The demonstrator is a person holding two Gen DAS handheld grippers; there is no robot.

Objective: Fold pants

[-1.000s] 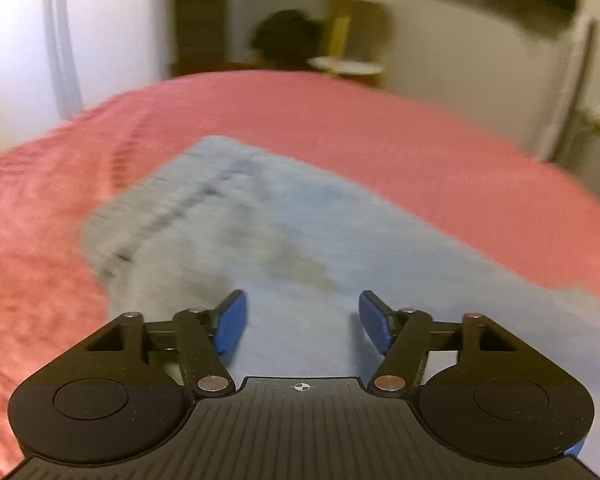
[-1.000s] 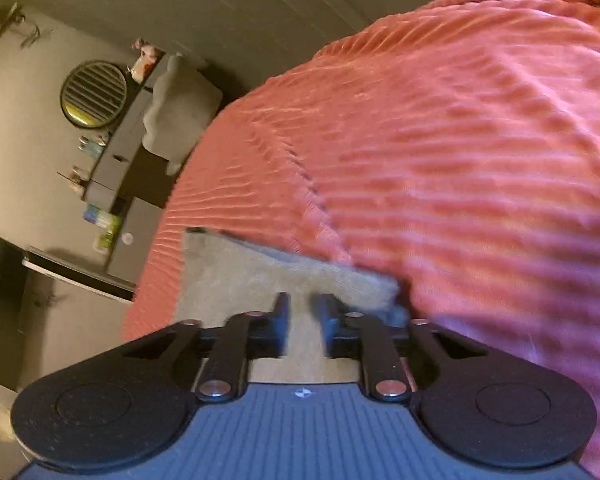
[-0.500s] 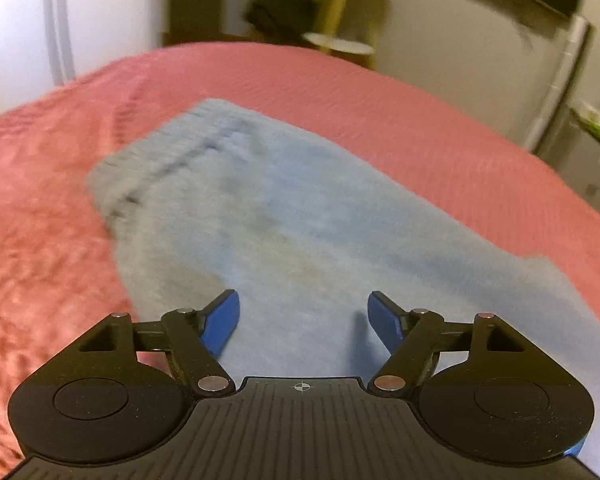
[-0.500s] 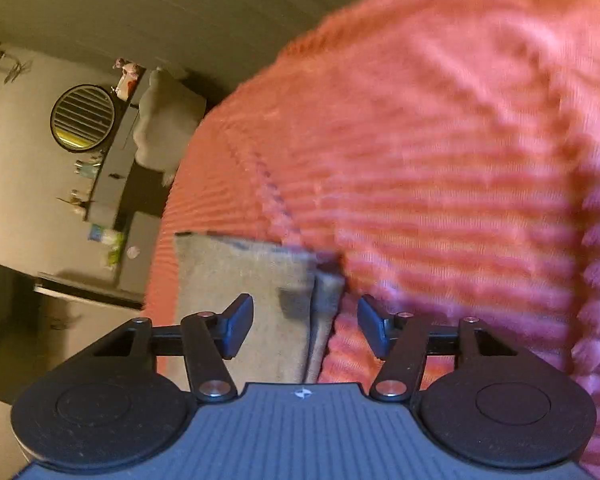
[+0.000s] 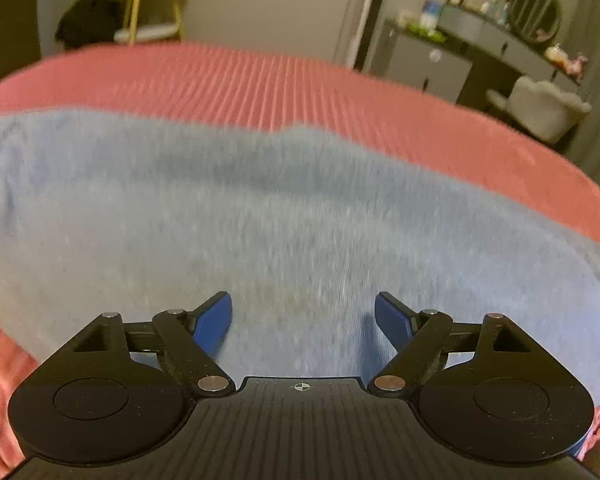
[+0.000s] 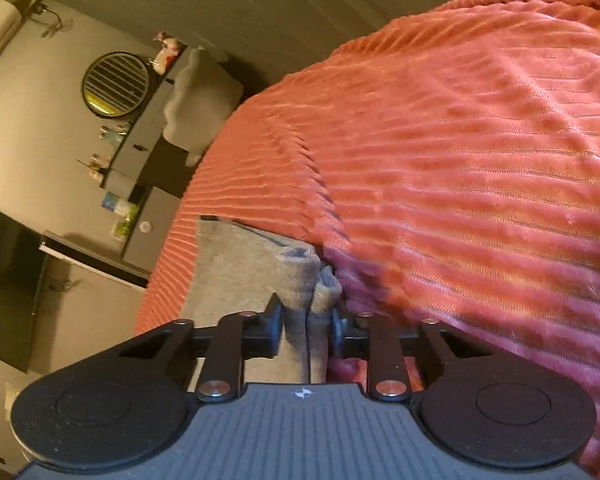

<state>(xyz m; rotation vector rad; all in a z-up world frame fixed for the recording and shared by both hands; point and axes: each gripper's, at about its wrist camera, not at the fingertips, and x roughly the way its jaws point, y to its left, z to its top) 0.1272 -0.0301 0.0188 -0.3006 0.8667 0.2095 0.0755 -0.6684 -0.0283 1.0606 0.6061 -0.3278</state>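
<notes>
Looking through the left wrist view: light grey-blue pants (image 5: 284, 216) spread flat across a ribbed coral bedspread (image 5: 260, 76), filling the frame from nine o'clock to three o'clock, blurred by motion. Left gripper (image 5: 303, 322) poised over the cloth near six o'clock, blue fingertips (image 5: 214, 320) wide apart and opening further, fabric lying beneath the gap but not pinched. No fold line or doubled layer plain to see here; hard to say through the blur whether the legs already lie one on the other. Dresser (image 5: 476, 44) and pale chair (image 5: 540, 108) off at two o'clock, beyond the bed.

Turning to the right wrist view: right gripper (image 6: 305, 326) at six o'clock, jaws closing on bunched hem ends of the pants (image 6: 300, 280), two rolled cuffs standing up between the pads, which appear to press on the cloth. More of the garment lying flat toward nine and ten o'clock, bedspread (image 6: 460, 160) filling everything from twelve to four o'clock.

Judging from this: early stage, one end secured, other hand not yet gripping, actual lengthwise or crosswise fold apparently still to come, then smoothing.
</notes>
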